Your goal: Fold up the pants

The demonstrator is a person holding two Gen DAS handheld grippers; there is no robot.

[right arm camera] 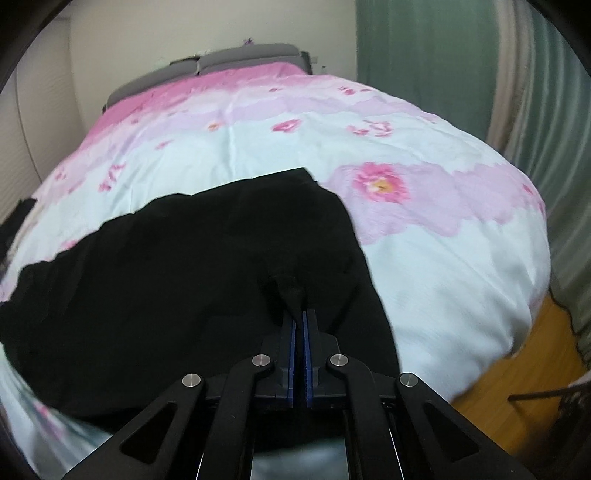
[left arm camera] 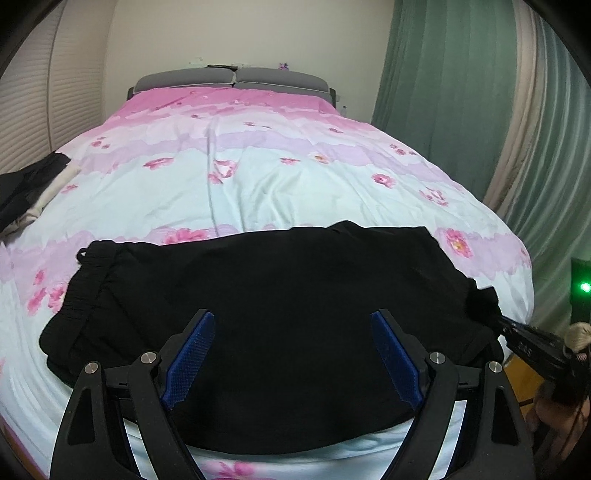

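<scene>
The pants (left arm camera: 280, 325) were all black, with no pattern. The bed cover (left arm camera: 258, 177) under them had bands of bright pink, soft purple and pale blue-white, and pink flowers were dotted all over it. One big flower (right arm camera: 380, 182) at about 1 o'clock from the pants had a yellow middle. The headboard (left arm camera: 232, 78) at 12 o'clock was grey. The curtain (left arm camera: 443, 92) at 2 o'clock was green. The wall (left arm camera: 240, 33) was cream. Each gripper was black with blue pads (left arm camera: 190, 354). The floor (right arm camera: 517, 369) at 4 o'clock was orange-brown. A small light (left arm camera: 585, 287) at 3 o'clock glowed green.
</scene>
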